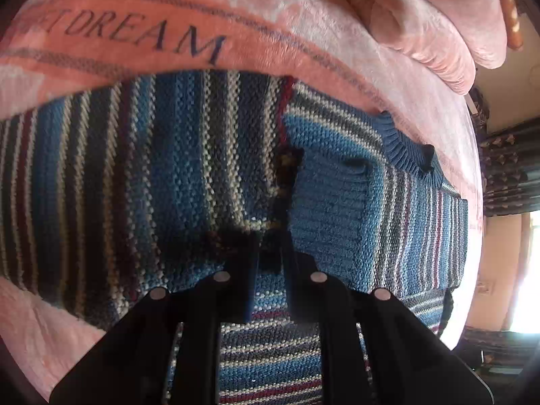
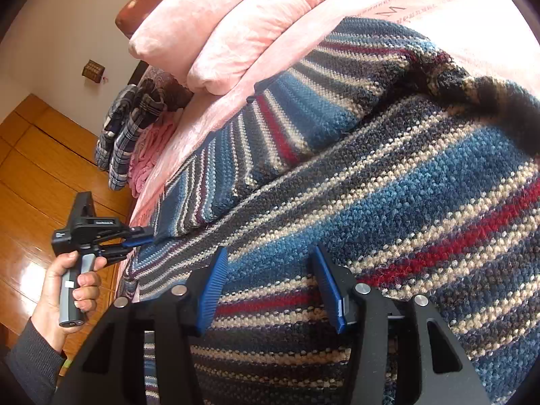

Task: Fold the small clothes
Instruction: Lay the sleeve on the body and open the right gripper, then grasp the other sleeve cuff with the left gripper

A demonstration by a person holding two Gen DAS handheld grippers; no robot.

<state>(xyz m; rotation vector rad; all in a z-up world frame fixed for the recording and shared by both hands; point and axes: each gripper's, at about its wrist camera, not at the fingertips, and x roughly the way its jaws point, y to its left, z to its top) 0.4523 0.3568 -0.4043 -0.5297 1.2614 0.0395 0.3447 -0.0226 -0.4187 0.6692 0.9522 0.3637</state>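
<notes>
I find the striped knit sweater spread across the pink bedspread, covering most of both views. It is a coarse knit in bands of blue, dark grey, cream and red. One panel lies folded over the body, so its stripes run crosswise to those beneath. A ribbed blue collar sits at the garment's far edge, toward the stacked pink pillows.

Edges: in the left wrist view the sweater's upper border lies just below the lettering printed on the bedspread, with bare pink fabric beyond it and at lower left. In the right wrist view the folded corner reaches the mattress edge, and wooden floor lies open past it. A plaid cloth hangs at the bed's side near the pillows.

My left gripper, held in the person's hand, has its fingers closed on that folded corner at the bed's edge; its own camera shows knit pinched between the narrow jaws. My right gripper has its blue pads set wide apart, low over the striped fabric with nothing between them.
</notes>
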